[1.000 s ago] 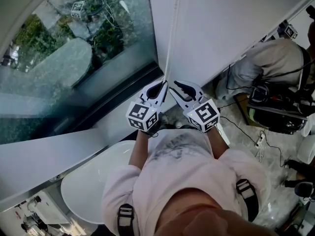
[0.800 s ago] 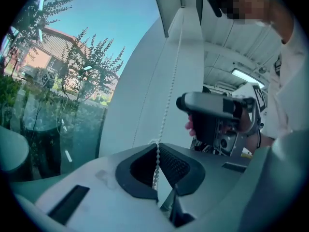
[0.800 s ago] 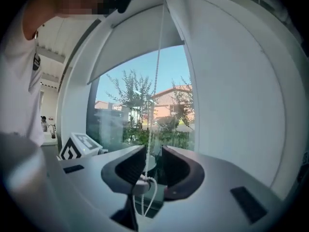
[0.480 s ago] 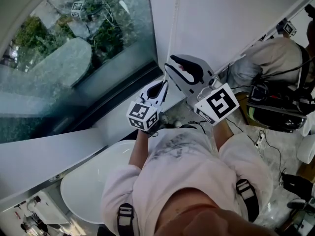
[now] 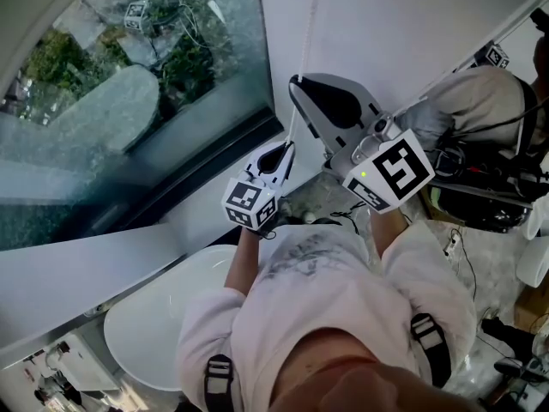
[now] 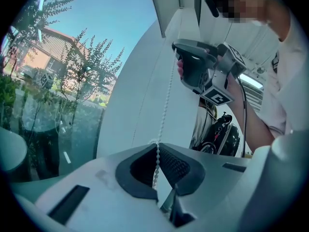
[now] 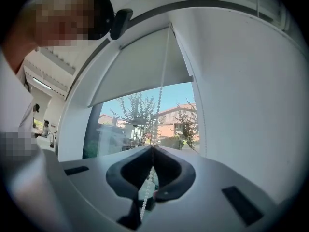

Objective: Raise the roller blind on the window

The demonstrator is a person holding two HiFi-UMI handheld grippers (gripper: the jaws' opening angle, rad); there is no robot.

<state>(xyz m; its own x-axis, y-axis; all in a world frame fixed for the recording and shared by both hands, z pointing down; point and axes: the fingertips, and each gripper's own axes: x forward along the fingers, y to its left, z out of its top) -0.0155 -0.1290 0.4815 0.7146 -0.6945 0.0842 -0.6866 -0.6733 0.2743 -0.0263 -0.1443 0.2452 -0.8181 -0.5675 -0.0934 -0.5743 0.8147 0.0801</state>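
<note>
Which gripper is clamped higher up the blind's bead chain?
The right gripper: it grips the bead chain above the left gripper, and the left gripper view looks up the chain at it. Both are shut on the chain.

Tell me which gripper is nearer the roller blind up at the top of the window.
Right. The right gripper is shut on the bead chain higher up, closer below the roller blind; the left gripper grips the same chain lower down.
</note>
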